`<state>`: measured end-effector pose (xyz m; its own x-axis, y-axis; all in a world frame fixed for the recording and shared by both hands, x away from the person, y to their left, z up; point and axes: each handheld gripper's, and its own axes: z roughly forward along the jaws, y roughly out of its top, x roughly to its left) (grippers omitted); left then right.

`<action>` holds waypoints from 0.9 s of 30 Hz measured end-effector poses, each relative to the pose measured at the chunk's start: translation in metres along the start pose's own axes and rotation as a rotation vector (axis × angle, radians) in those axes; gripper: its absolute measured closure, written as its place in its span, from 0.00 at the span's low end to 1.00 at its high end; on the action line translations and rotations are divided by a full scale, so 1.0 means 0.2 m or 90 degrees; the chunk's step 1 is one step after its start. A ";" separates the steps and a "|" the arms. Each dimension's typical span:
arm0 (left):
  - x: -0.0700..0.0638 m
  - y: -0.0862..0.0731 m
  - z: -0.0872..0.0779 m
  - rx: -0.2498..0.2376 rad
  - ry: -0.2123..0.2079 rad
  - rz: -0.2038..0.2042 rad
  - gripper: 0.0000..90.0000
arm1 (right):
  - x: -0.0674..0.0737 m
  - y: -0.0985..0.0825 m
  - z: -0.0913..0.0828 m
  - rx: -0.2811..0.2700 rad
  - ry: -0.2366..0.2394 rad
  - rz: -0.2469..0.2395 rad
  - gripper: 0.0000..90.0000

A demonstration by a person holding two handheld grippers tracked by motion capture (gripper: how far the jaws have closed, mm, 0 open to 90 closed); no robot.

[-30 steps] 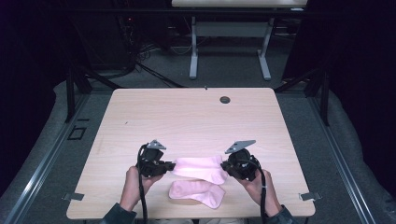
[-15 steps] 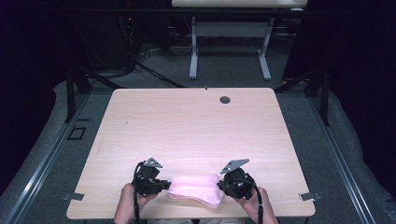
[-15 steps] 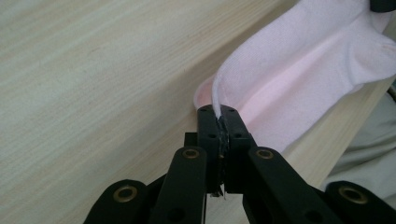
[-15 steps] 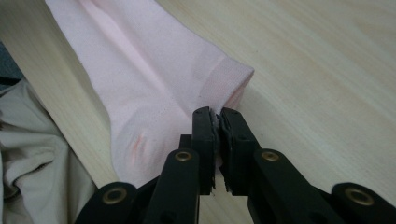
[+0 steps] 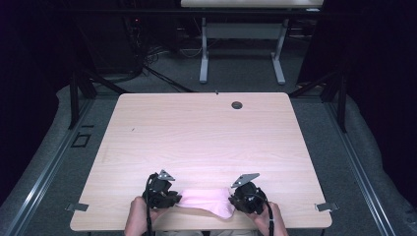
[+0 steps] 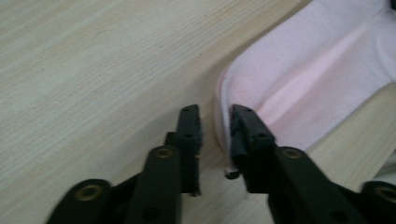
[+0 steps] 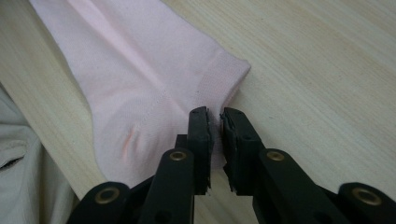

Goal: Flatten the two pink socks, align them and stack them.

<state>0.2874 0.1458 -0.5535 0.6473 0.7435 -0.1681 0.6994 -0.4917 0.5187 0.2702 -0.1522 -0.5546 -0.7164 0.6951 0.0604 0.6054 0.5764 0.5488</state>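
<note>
Pink sock [image 5: 205, 200] flat on table [image 5: 206, 142]; left gripper [image 6: 215, 140] jaws just opening, narrowly parted around its edge; right gripper [image 7: 215, 140] narrowly parted at cuff.

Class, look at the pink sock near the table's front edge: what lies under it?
The pink sock lies flat on the wooden table; bare wood shows all round it. Anything directly beneath is covered by the fabric.

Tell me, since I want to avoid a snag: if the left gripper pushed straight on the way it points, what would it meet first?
Probably the pink sock: its edge lies between the left gripper's parted jaws, which have just been opening.
</note>
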 end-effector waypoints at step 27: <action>0.43 -0.35 -0.17 -0.095 0.228 -0.129 0.00 | -0.50 -0.42 -0.21 -0.082 -0.153 0.190 0.00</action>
<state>0.2838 0.2595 -0.5750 0.3372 0.9414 0.0081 0.7329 -0.2679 0.6254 0.2776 -0.2883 -0.5718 -0.4052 0.9132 0.0441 0.7149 0.2864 0.6378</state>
